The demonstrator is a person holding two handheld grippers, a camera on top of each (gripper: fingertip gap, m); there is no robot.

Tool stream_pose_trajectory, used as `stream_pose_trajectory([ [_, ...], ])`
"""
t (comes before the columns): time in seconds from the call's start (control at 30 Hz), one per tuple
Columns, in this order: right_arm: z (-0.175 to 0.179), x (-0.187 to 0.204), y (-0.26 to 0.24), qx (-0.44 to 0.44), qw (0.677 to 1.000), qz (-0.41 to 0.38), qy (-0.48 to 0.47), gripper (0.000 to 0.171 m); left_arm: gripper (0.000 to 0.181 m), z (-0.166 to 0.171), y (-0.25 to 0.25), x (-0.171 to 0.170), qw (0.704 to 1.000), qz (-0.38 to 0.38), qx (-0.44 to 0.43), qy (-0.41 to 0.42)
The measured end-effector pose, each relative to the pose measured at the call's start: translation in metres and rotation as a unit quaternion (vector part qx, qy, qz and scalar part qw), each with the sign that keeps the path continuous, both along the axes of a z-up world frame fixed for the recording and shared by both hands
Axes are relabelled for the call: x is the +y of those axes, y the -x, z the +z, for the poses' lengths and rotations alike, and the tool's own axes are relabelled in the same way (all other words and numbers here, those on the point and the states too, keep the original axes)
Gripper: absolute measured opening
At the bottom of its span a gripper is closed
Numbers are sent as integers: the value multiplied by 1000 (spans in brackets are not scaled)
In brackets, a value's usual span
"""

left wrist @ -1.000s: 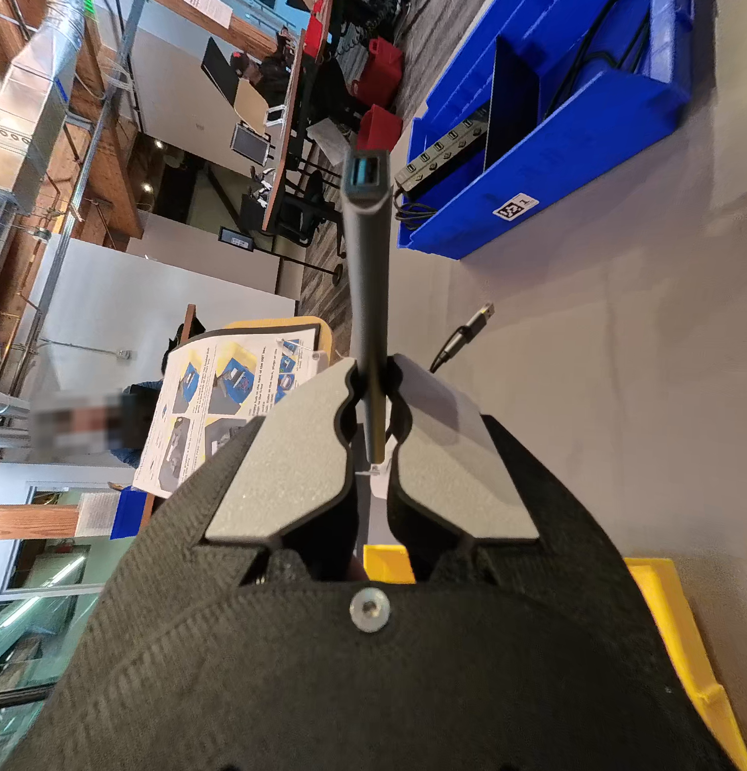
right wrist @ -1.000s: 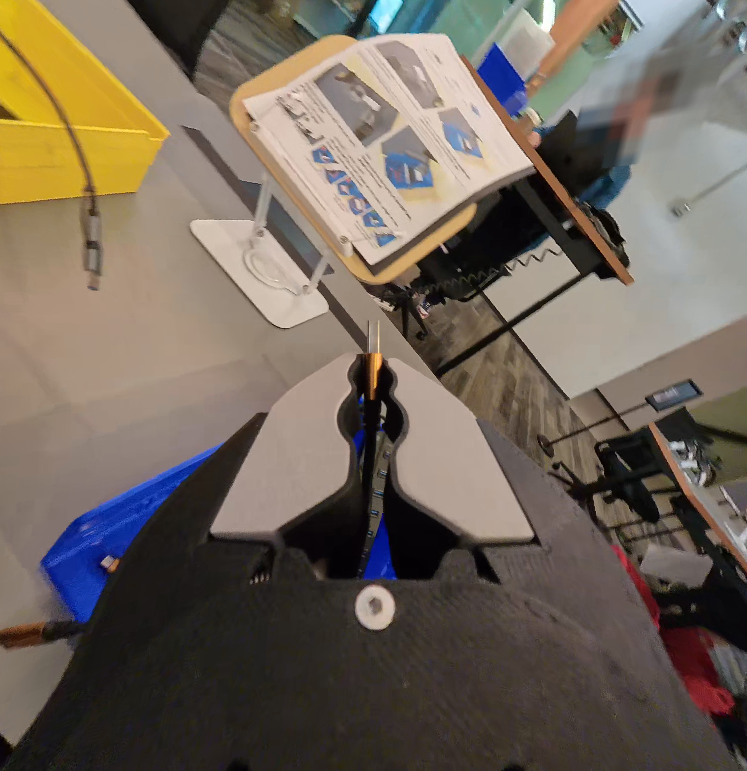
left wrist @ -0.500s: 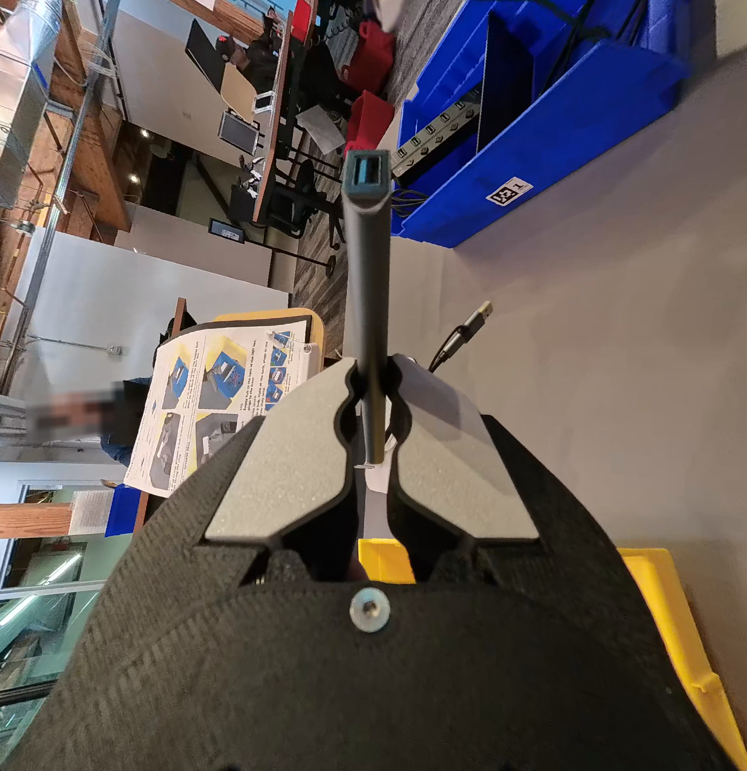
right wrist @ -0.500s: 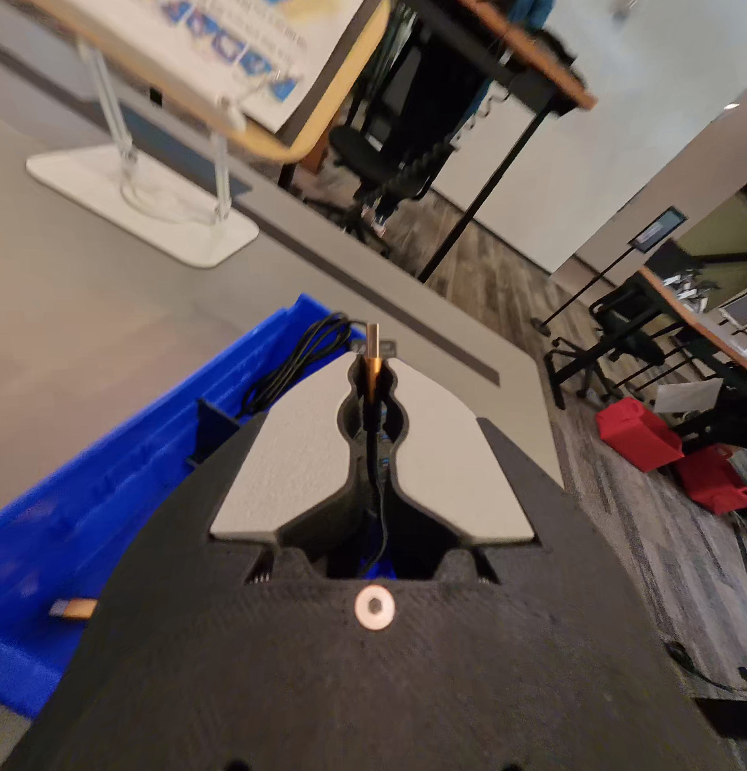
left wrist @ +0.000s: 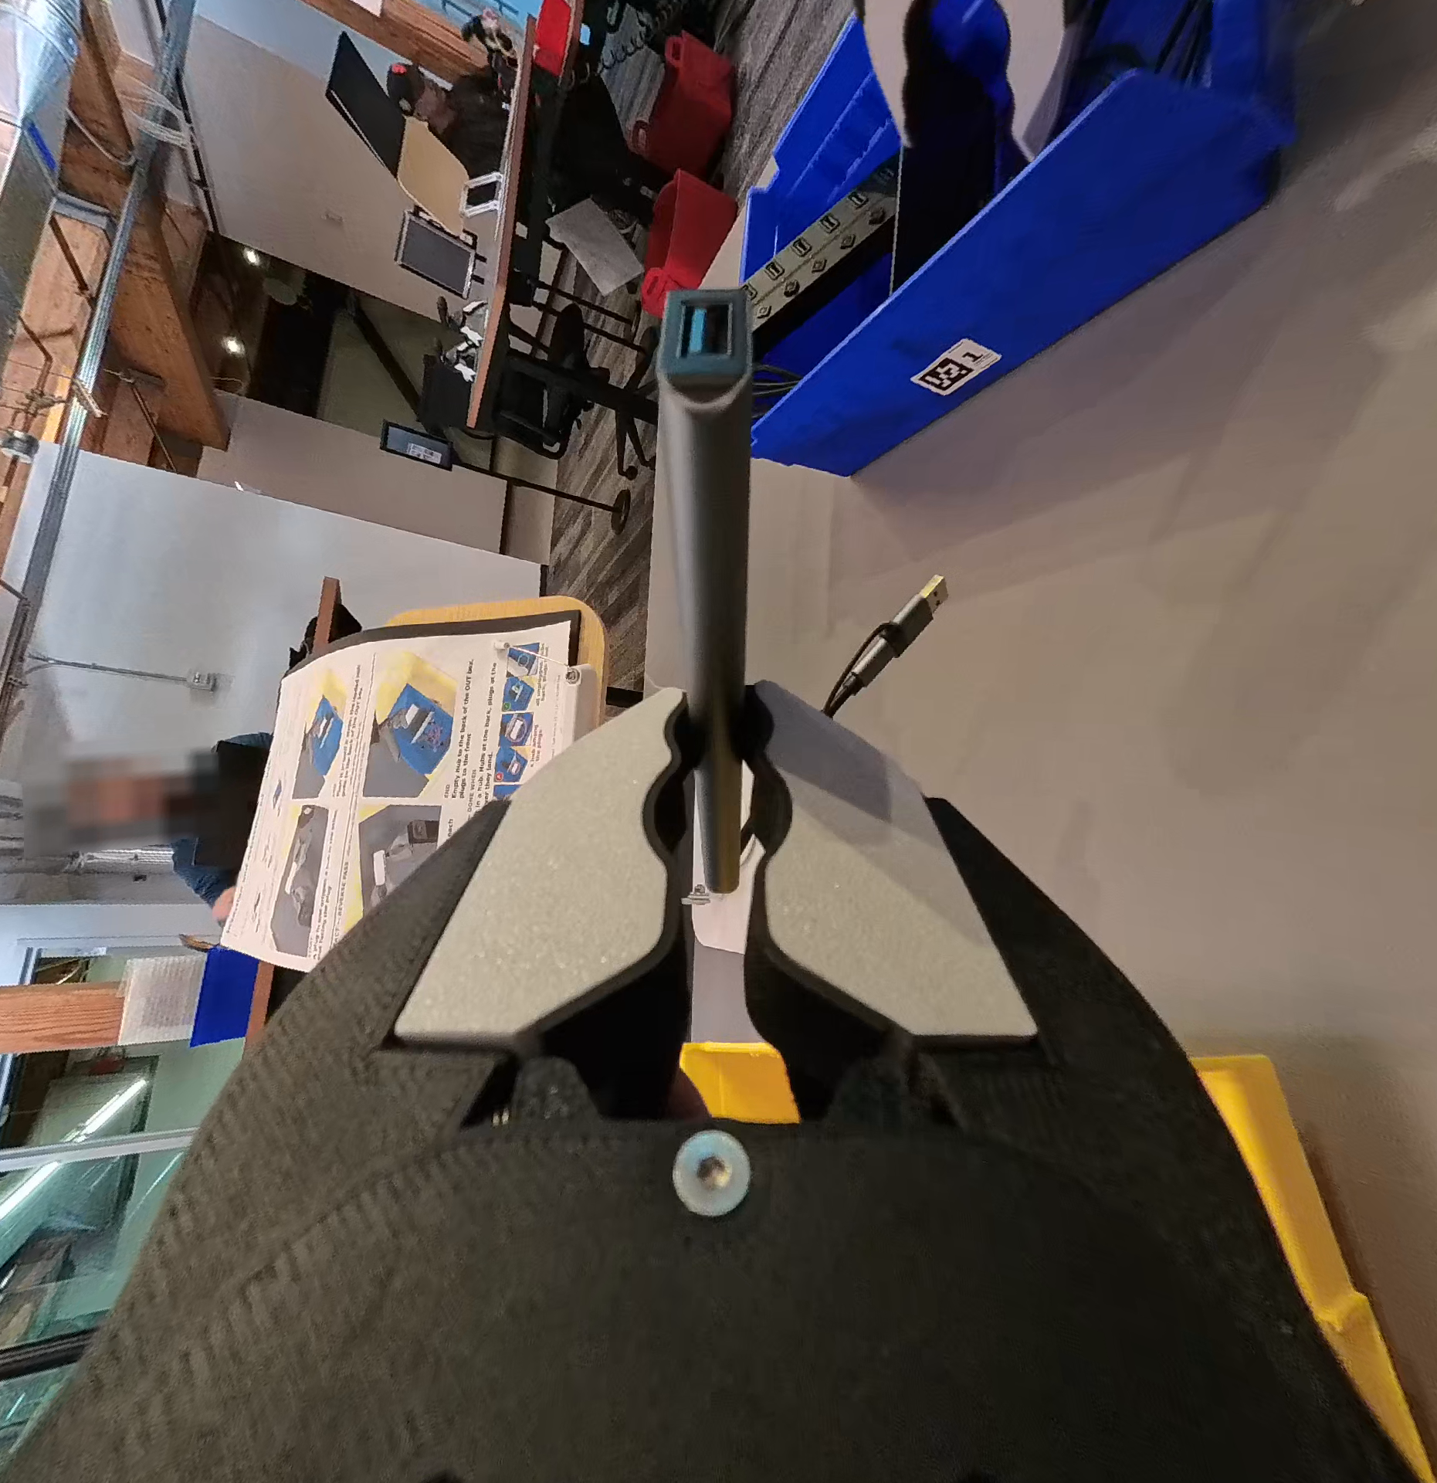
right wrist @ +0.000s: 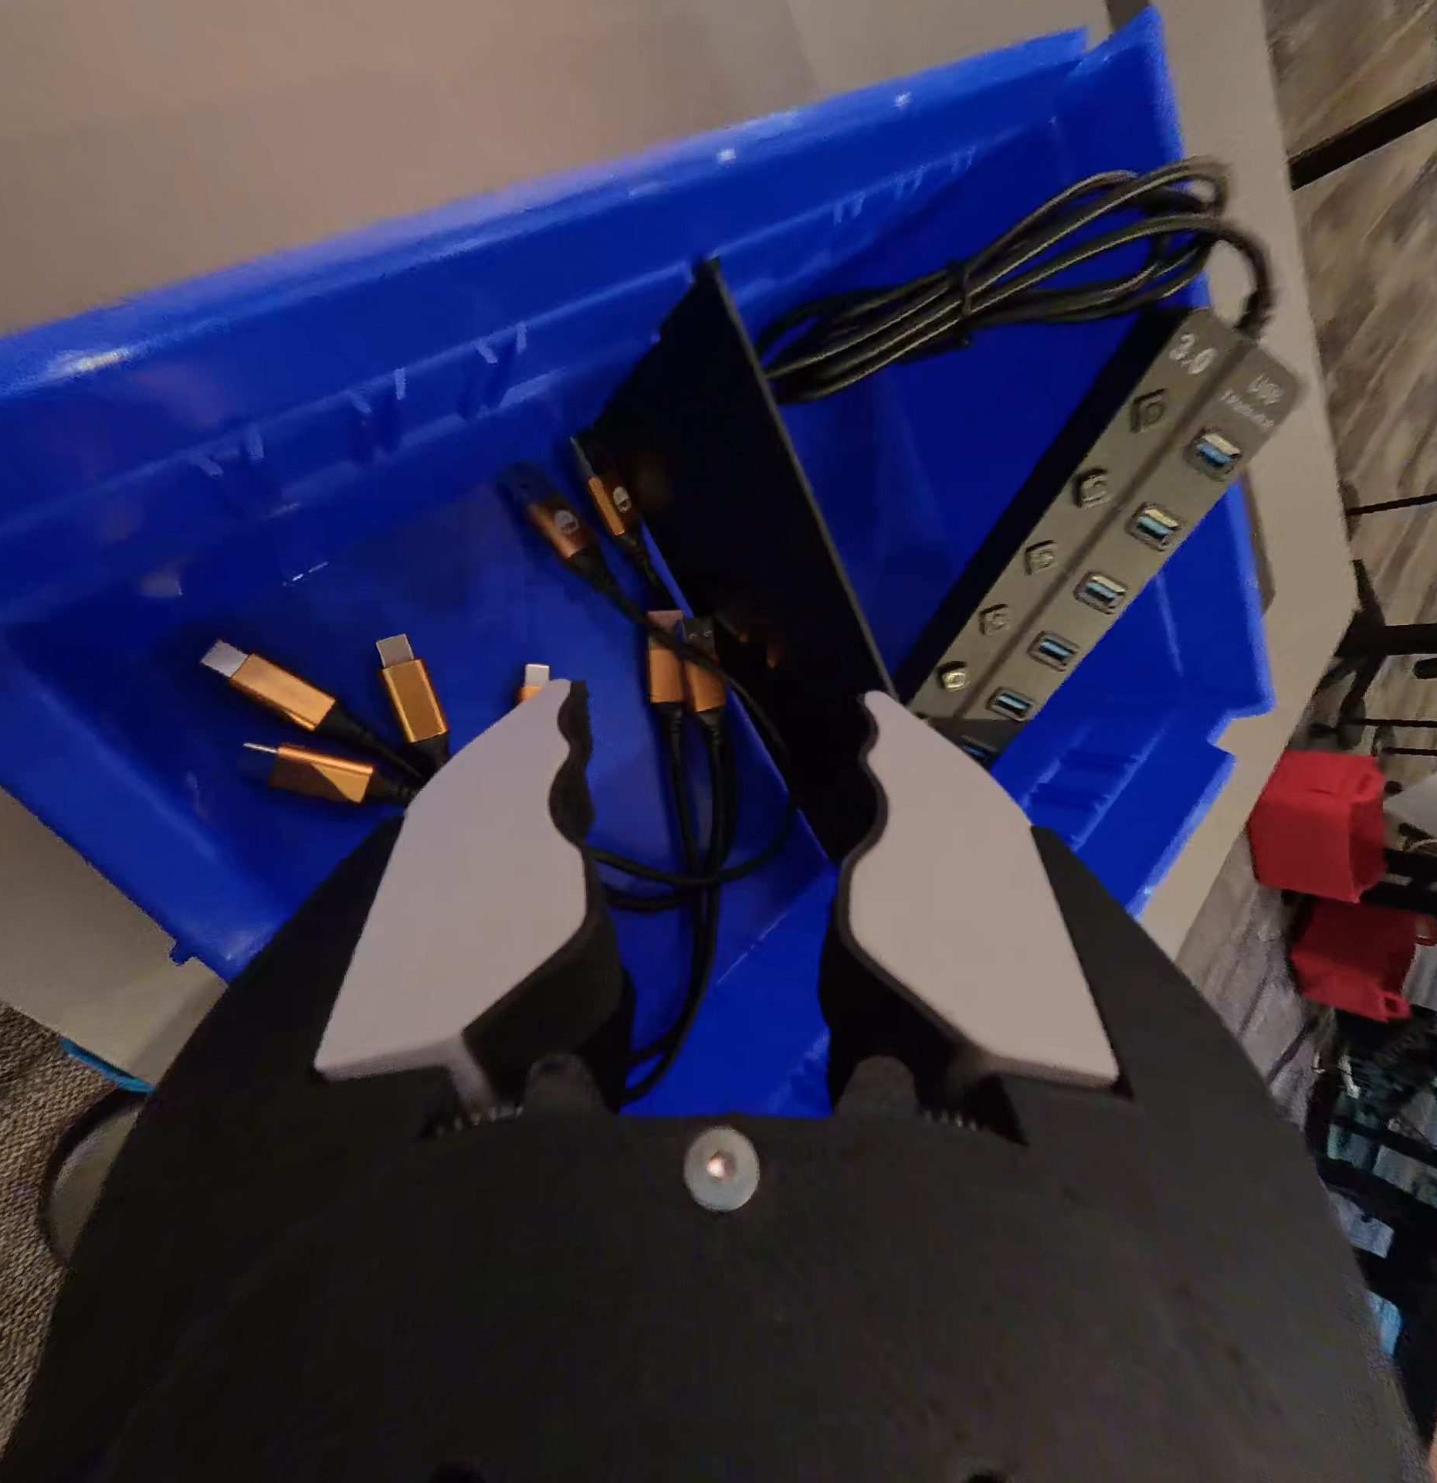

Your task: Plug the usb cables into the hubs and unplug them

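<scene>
1. Since the earlier frame my right claw (right wrist: 719, 706) has let go of the orange-tipped cable it was pinching and swung down over the blue bin (right wrist: 314, 385); its fingers now stand wide apart with nothing between them.
2. Below that claw I see loose cables (right wrist: 410, 706) with orange plugs lying on the bin floor in the left compartment, some fanned out, two side by side near the black divider (right wrist: 747, 513).
3. On the other side of the divider a long black hub (right wrist: 1100, 562) leans against the bin wall, its row of blue ports facing up, with its own black cord (right wrist: 1020, 273) coiled behind it.
4. My left claw (left wrist: 719, 722) is closed tight on a slim dark hub (left wrist: 703, 562), which stands straight out from the fingers with a blue port showing at its far end.
5. On the grey counter (left wrist: 1180, 722) just beside that claw lies a cable end with a silver plug (left wrist: 911, 622).
6. A yellow bin (left wrist: 1300, 1244) sits under the left claw.
</scene>
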State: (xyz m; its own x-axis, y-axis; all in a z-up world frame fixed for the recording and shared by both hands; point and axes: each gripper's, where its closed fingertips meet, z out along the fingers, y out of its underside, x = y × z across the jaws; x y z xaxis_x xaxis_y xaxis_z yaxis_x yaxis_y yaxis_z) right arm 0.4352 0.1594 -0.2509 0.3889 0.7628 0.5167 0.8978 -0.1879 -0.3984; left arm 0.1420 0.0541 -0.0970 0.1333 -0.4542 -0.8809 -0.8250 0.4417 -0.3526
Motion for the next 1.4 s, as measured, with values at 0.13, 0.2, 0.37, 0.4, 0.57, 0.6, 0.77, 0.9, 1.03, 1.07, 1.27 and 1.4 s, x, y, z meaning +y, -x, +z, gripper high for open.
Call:
stream_pose_trajectory([
  [0.13, 33, -2, 2, 3, 999, 7, -33, 68, 11, -1, 1, 2, 1000, 4, 0, 1],
  [0.2, 59, -4, 10, 15, 998, 15, -64, 68, 11, -1, 1, 3, 1000, 7, -3, 2],
  [0.37, 129, -33, 69, 77, 984, 99, -125, 65, 10, 3, -1, 4, 1000, 17, -15, 2],
  [0.4, 142, -43, 86, 93, 979, 126, -134, 65, 10, 3, -2, 4, 1000, 19, -18, 3],
  [0.57, 182, -101, 169, 120, 942, 271, -156, 66, 11, 1, 1, 9, 999, 41, -22, 16],
  [0.6, 186, -113, 183, 119, 933, 300, -158, 65, 11, 1, 2, 10, 999, 45, -21, 17],
  [0.77, 191, -153, 237, 100, 900, 391, -163, 62, 11, -5, 5, 12, 998, 54, -16, 32],
  [0.9, 182, -164, 260, 96, 891, 413, -166, 53, 11, -10, 6, 11, 997, 58, -4, 42],
  [1.03, 168, -166, 267, 86, 885, 420, -180, 41, 11, -18, 8, 13, 997, 64, 15, 45],
  [1.07, 166, -165, 268, 88, 886, 417, -181, 39, 11, -20, 9, 14, 997, 66, 21, 45],
  [1.27, 162, -152, 268, 99, 887, 401, -208, 35, 11, -29, 12, 17, 995, 74, 43, 48],
  [1.4, 160, -149, 269, 98, 886, 397, -217, 34, 11, -31, 9, 16, 995, 71, 45, 52],
])
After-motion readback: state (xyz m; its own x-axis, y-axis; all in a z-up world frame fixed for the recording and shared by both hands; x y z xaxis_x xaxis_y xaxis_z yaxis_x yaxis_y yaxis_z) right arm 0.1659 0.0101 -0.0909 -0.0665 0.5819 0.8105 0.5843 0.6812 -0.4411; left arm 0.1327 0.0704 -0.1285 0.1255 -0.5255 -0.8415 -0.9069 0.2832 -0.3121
